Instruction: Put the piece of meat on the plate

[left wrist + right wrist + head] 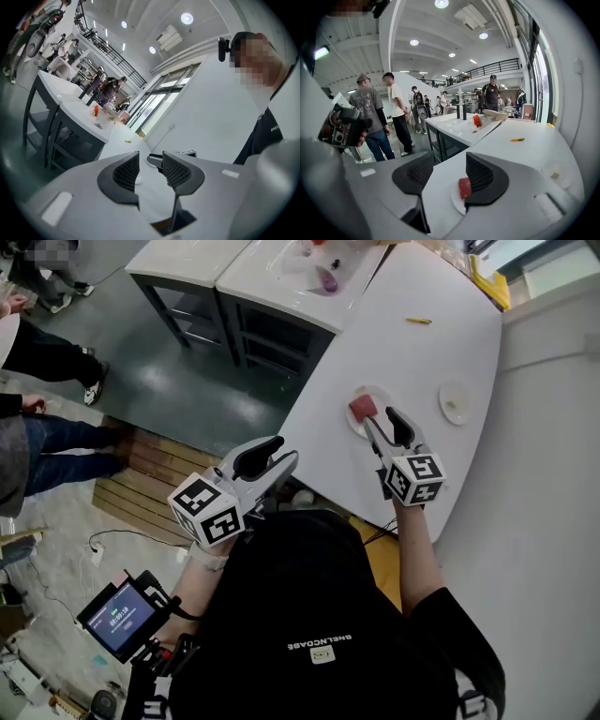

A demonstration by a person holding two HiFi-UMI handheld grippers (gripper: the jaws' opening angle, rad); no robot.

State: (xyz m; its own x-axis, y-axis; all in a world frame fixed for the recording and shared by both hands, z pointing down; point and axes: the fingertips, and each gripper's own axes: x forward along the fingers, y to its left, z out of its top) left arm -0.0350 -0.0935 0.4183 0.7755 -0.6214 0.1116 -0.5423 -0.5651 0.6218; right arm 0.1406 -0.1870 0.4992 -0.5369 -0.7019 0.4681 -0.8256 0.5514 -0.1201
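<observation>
Piece of meat resting on the plate on the counter, just beyond the nearer right tool, jaws spread and empty; left tool, likewise spread, well apart.

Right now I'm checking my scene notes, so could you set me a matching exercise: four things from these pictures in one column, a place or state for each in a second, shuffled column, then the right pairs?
Things
1. piece of meat
2. yellow pen
3. left gripper
4. right gripper

Places and states
A. off the edge of the table, jaws apart, empty
B. close by the plate, jaws apart, nothing between them
C. lying on the white plate
D. alone on the far part of the table

Pairs: 1-C, 2-D, 3-A, 4-B.
</observation>
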